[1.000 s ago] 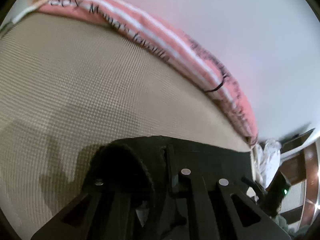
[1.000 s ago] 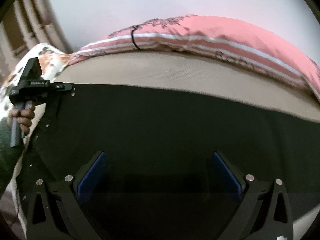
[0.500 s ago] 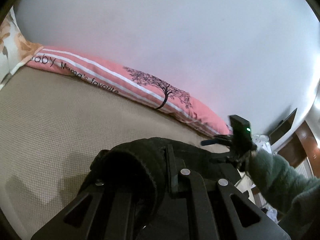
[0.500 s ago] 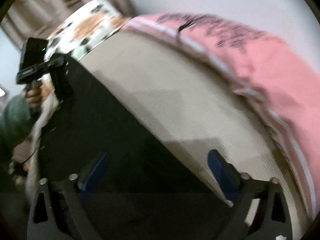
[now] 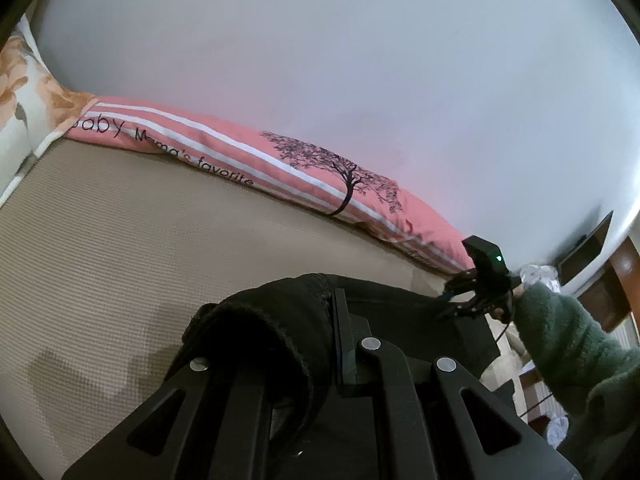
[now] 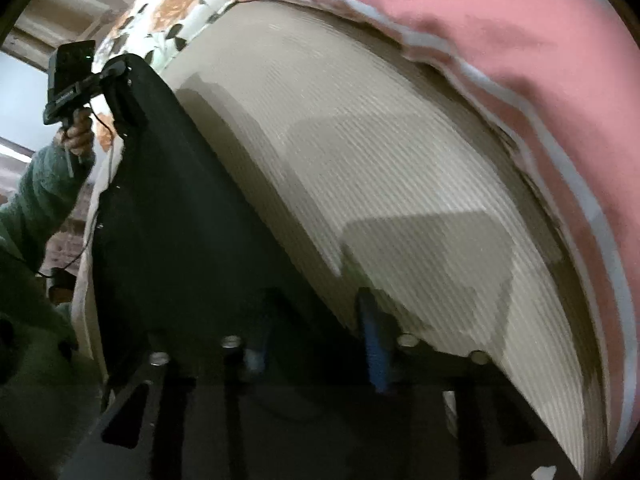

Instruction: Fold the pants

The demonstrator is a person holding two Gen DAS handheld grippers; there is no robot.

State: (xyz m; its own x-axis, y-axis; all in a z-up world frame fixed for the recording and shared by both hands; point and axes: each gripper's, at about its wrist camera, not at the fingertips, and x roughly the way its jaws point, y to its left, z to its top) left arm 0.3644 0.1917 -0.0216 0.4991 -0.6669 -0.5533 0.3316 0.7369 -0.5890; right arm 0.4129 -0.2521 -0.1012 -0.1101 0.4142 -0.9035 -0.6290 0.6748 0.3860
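Black pants lie across a beige, ribbed bed cover, stretched between the 2 claws. The left claw is clamped shut on one end of the pants, and the thick hem bunches up over its left finger in the left wrist view. The same view shows the right claw at the far end of the garment, held by a hand coming out of a fuzzy green sleeve.

In the right wrist view, the right claw has its blue pads on either side of the dark cloth; its jaws are closing, with the pants' edge between them, but blur hides whether the pads already press on the fabric. The pants run up and left to the left claw, raised above the bed.

A long pink pillow with white stripes, a black tree print and lettering lies along the far side of the bed against a pale wall. A floral pillow lies beside it.
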